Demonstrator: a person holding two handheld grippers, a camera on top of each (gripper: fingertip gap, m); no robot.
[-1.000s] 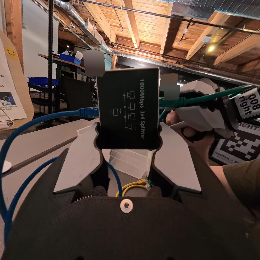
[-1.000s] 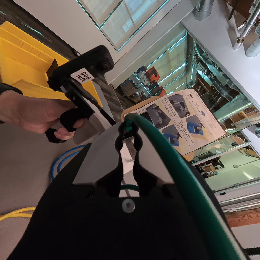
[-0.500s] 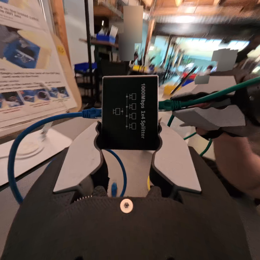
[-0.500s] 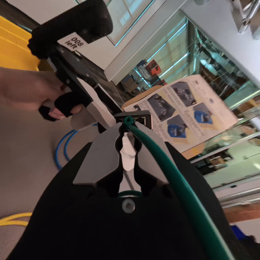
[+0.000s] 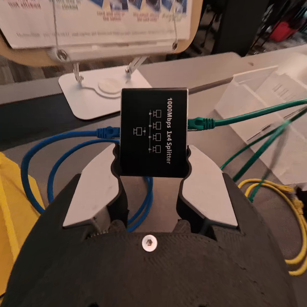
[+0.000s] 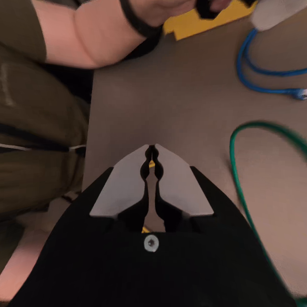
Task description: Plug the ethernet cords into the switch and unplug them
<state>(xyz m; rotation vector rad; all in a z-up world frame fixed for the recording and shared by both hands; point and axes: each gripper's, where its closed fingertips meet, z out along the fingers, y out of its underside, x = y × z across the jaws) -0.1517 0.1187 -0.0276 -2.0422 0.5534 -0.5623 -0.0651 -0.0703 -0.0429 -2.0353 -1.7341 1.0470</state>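
My left gripper is shut on the lower sides of a black switch and holds it upright above the grey table. A blue cord's plug sits in the switch's left side. A green cord's plug sits in its right side. My right gripper is shut and empty, pointing down at the table. The green cord curves past its right side. The blue cord loops at the upper right. A yellow cord lies loose on the table at the right.
A yellow bin is at the left. An instruction sheet on a stand with a white base stands behind the switch. A clear plastic organiser is at the right. A person's forearm crosses the table's near edge.
My right gripper let go of the green plug, which stays in the switch, closed and swung down toward the table. My left gripper tilted down with the switch.
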